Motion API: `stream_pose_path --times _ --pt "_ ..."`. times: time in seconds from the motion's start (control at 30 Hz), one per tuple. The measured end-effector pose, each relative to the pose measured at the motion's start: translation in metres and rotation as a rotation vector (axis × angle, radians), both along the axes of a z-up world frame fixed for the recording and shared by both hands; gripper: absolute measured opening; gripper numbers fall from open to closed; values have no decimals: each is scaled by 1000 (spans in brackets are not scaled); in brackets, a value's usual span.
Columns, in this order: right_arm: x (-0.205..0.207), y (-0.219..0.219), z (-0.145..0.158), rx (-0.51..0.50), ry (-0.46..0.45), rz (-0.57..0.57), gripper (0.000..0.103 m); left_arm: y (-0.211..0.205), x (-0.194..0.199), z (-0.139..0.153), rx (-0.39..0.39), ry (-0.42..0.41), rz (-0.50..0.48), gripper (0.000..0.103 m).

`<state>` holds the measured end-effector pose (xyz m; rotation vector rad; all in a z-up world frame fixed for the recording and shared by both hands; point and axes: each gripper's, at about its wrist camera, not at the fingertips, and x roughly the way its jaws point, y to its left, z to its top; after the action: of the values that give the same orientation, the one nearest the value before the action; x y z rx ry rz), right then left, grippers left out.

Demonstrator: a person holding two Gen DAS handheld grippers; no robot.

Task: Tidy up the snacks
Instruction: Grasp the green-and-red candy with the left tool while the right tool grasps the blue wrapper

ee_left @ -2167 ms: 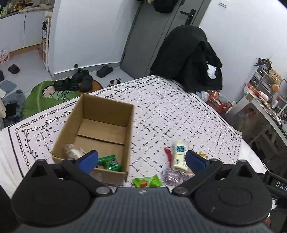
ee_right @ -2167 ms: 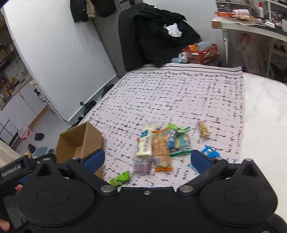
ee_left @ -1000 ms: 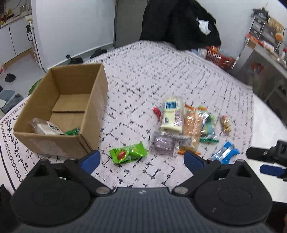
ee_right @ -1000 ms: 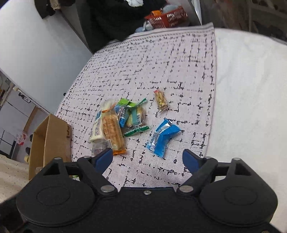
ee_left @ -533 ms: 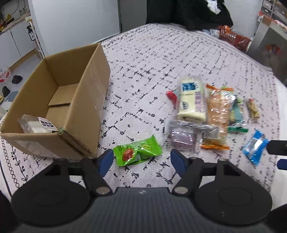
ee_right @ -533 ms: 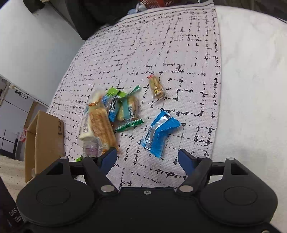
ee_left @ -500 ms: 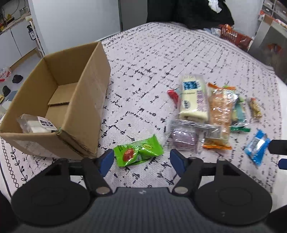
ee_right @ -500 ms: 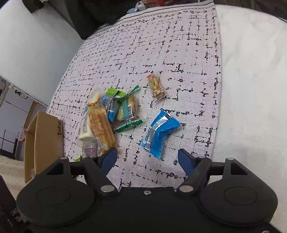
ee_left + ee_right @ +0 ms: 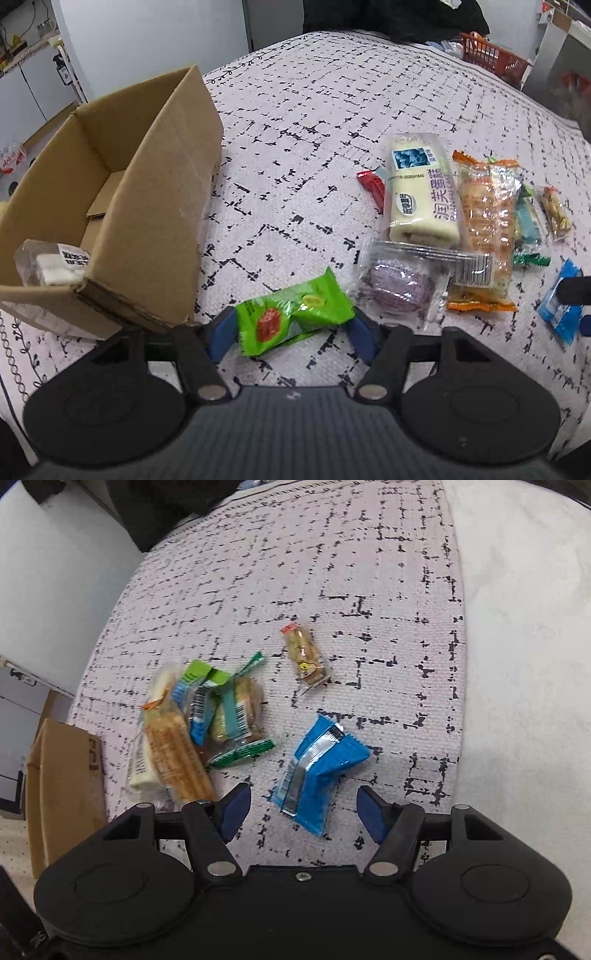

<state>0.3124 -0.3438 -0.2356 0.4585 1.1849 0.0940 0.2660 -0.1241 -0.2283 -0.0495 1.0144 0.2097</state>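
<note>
A green snack packet [image 9: 291,314] lies on the patterned cloth, right between the blue pads of my left gripper [image 9: 293,334]. The jaws are closing and the pads stand at the packet's edges without squeezing it. Left of it stands an open cardboard box [image 9: 147,206] with a white packet [image 9: 51,264] inside. My right gripper [image 9: 303,812] hangs low over a blue packet [image 9: 317,771], which lies between its closing jaws with a gap on each side. The box's corner [image 9: 62,775] shows at the left of the right wrist view.
A heap of snacks lies on the cloth: a cream roll cake [image 9: 421,195], an orange cracker packet [image 9: 484,221], a purple packet [image 9: 399,284], a small red one [image 9: 373,184] and a nut packet [image 9: 304,653]. White bedding [image 9: 517,627] borders the cloth's right edge. An orange basket [image 9: 491,55] stands beyond the bed.
Both grippers sank toward the bed and their jaws narrowed. The green packet now sits between the left pads, and the blue packet between the right ones.
</note>
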Motion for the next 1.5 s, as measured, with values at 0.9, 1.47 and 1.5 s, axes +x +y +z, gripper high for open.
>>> stream_pose_path --times 0.9,1.47,1.5 --pt "-24 16 40 -80 -111 -14 24 16 -23 32 -122 -123 -37 38" --pt "-9 13 19 -44 -86 -7 24 19 13 17 -105 -156 52 56" --pt "-8 13 18 -42 -84 -5 24 19 15 14 -106 -150 50 56"
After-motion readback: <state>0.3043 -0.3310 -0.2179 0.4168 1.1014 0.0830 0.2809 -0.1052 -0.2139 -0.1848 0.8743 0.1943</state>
